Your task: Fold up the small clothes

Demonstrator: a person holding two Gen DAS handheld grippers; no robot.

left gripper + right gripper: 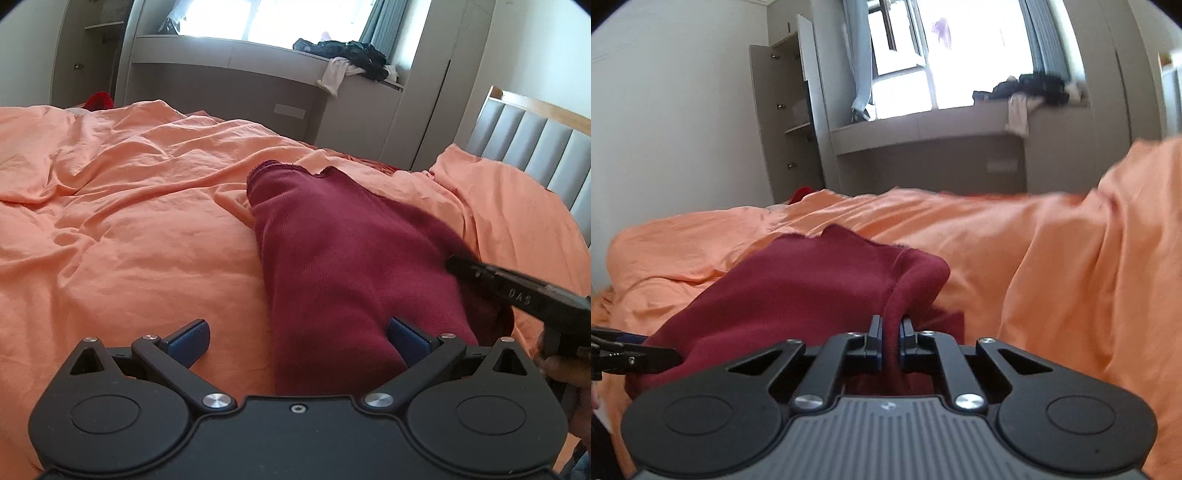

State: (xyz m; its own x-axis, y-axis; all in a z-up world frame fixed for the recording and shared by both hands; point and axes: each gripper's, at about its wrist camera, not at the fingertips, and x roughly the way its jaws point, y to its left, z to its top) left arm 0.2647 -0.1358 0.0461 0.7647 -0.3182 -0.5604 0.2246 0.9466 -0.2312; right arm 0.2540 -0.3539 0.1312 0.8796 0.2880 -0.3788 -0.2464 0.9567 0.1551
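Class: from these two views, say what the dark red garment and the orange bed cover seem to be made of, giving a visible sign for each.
Dark red garment: probably a matte knit, cotton-like; fine ribbing and a stitched hem show. Orange bed cover: apparently a thin, smooth woven sheet with a slight sheen; it lies in many sharp, shallow creases.

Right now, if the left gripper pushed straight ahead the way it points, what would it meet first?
The maroon garment: it lies between the open left gripper's fingers already, on the orange bedsheet. Depth is hard to judge.
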